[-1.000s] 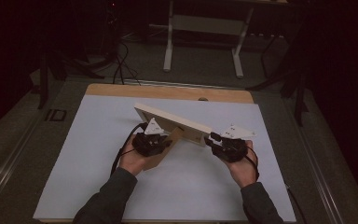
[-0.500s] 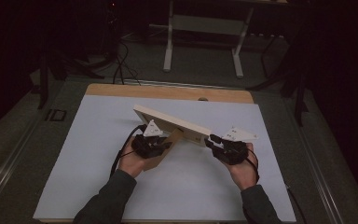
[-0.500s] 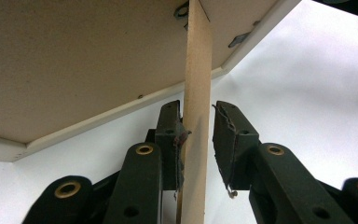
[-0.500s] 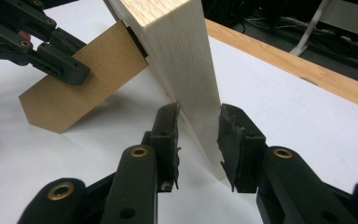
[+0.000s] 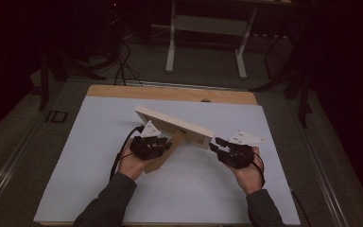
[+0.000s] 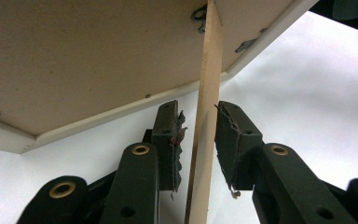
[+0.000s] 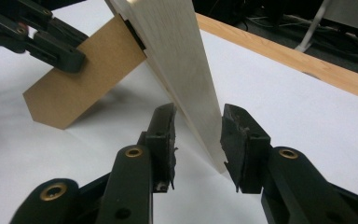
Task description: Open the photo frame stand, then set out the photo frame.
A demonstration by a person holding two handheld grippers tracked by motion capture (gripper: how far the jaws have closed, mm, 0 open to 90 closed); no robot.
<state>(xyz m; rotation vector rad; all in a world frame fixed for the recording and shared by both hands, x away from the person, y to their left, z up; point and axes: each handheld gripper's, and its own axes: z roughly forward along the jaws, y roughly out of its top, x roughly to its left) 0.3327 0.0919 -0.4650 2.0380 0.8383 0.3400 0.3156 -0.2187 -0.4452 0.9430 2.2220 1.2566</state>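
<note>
the person's forearms enter from the near edge of the bench (image 5: 99,198). the left gripper (image 6: 196,140) sits at the near side of the picture frame (image 5: 175,125), under its raised back. its fingers (image 6: 168,140) stand apart on either side of the thin brown stand flap (image 6: 204,140), and a gap shows on each side of the flap; these fingers have just been opening. the right gripper (image 7: 196,140) sits at the right end of the picture frame. its fingers (image 7: 164,140) stand apart with the pale wooden edge of the frame between them, not pressing on it; they have just been opening as well. the picture frame stands tilted near the middle of the bench, propped on the stand flap, its lower right corner on the white surface. beyond the picture frame runs the far wooden edge of the bench.
</note>
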